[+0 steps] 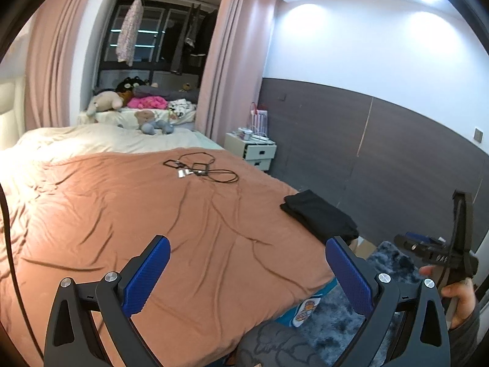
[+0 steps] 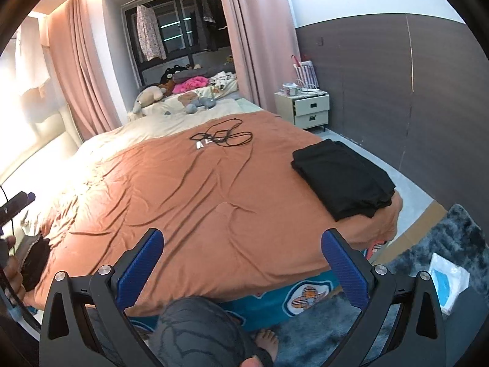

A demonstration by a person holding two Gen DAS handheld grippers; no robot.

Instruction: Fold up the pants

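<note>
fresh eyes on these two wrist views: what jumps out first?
The big orange bedspread fills both views, rumpled. The black pants lie already folded near its right corner, touched by nothing. Both the left gripper and the right gripper hover above the near edge, jaws wide open and empty. A tangle of black cable lies farther up the spread.
</note>
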